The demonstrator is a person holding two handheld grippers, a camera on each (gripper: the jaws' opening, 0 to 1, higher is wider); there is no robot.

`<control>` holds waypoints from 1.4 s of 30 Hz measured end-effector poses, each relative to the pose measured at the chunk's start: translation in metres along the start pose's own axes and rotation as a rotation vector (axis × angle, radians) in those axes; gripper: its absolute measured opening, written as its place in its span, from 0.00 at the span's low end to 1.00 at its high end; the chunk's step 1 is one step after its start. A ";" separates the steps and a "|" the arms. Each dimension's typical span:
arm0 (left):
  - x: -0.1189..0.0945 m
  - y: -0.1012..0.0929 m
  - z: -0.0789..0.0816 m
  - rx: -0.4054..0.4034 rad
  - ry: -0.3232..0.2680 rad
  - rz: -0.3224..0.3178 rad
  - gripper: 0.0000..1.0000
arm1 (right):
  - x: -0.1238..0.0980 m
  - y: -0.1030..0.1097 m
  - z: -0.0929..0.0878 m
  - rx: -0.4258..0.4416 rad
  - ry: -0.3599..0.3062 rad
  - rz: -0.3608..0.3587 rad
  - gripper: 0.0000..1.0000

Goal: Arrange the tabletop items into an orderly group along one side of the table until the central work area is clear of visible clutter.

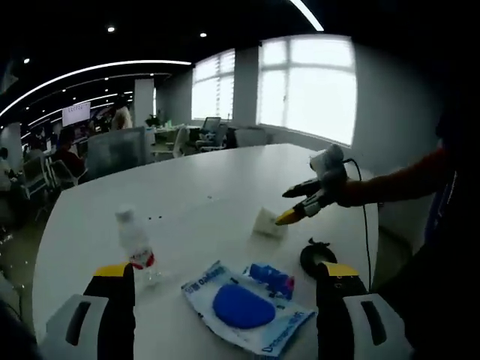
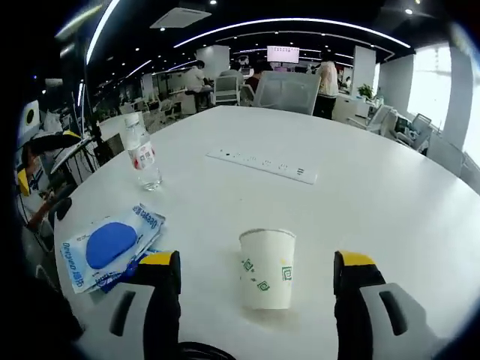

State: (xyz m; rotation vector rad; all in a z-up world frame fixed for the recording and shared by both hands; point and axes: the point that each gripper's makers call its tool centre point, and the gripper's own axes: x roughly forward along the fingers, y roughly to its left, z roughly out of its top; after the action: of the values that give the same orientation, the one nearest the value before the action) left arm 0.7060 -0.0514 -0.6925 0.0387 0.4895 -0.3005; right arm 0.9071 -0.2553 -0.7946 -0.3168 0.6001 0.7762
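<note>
A white paper cup (image 2: 267, 268) with green print stands upright between the jaws of my right gripper (image 2: 257, 262), which is open around it without touching. In the left gripper view the same cup (image 1: 270, 223) sits just past the right gripper (image 1: 291, 206), held by a red-sleeved arm. My left gripper (image 1: 225, 271) is open low over a blue-and-white packet (image 1: 244, 306) with a small blue wrapper (image 1: 270, 279) beside it. A clear water bottle (image 1: 135, 244) with a red label stands just inside its left jaw. The bottle (image 2: 142, 157) and packet (image 2: 105, 247) lie left of the cup.
A black round object (image 1: 317, 255) lies near the table's near edge, right of the packet. A white power strip (image 2: 262, 165) lies across the white table (image 2: 375, 195) beyond the cup. Office chairs, desks and people stand beyond the far edge.
</note>
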 end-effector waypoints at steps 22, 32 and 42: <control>-0.001 -0.013 -0.005 -0.021 -0.041 -0.065 0.99 | 0.041 0.003 -0.023 -0.026 0.102 0.019 0.64; -0.006 -0.009 -0.008 -0.027 -0.041 -0.061 0.94 | 0.051 0.002 -0.025 -0.038 0.125 0.000 0.62; -0.013 0.003 -0.008 -0.055 -0.071 -0.022 0.99 | 0.059 -0.002 -0.035 -0.029 0.165 -0.018 0.53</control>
State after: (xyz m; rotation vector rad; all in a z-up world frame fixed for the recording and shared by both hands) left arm 0.6922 -0.0441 -0.6938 -0.0312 0.4273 -0.3087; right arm 0.9282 -0.2404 -0.8588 -0.4155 0.7408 0.7467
